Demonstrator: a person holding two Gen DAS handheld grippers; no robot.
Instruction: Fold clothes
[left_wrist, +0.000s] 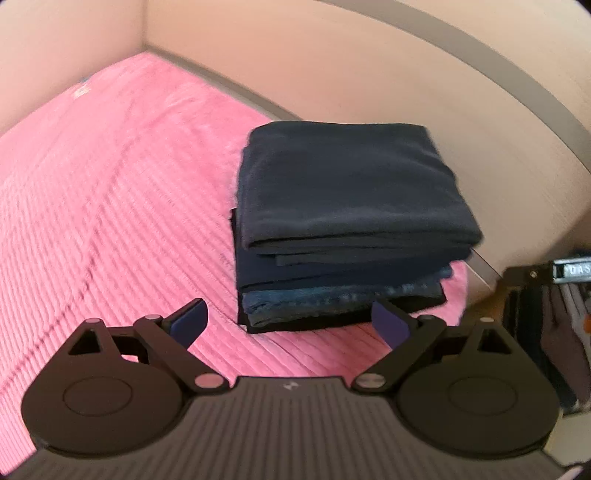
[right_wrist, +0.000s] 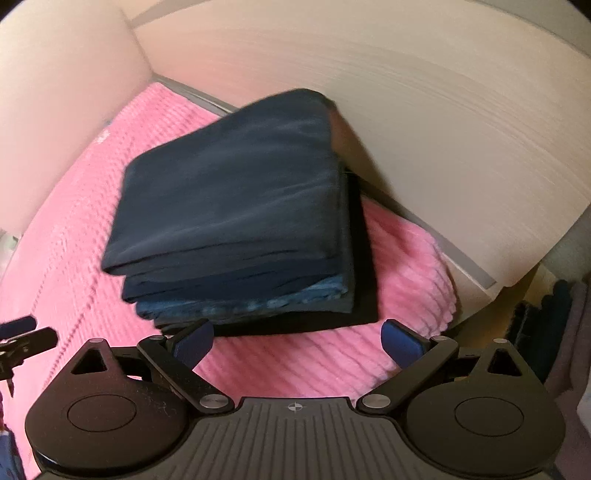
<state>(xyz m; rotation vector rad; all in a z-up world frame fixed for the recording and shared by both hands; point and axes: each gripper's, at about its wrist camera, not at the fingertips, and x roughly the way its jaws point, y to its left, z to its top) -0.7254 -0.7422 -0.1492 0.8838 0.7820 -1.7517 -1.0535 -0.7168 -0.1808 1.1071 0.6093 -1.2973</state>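
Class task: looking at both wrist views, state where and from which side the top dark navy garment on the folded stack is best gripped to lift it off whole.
Grip the top navy garment at its rounded folded edge facing the open left gripper. Come in level from that near side: the fold is one thick closed lip, so the layers should lift together, probably without disturbing the denim piece beneath.

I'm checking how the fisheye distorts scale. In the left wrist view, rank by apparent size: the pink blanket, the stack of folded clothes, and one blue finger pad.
1. Pink blanket, filling most of the view.
2. Stack of folded clothes.
3. Blue finger pad, smallest, though nearest the camera.
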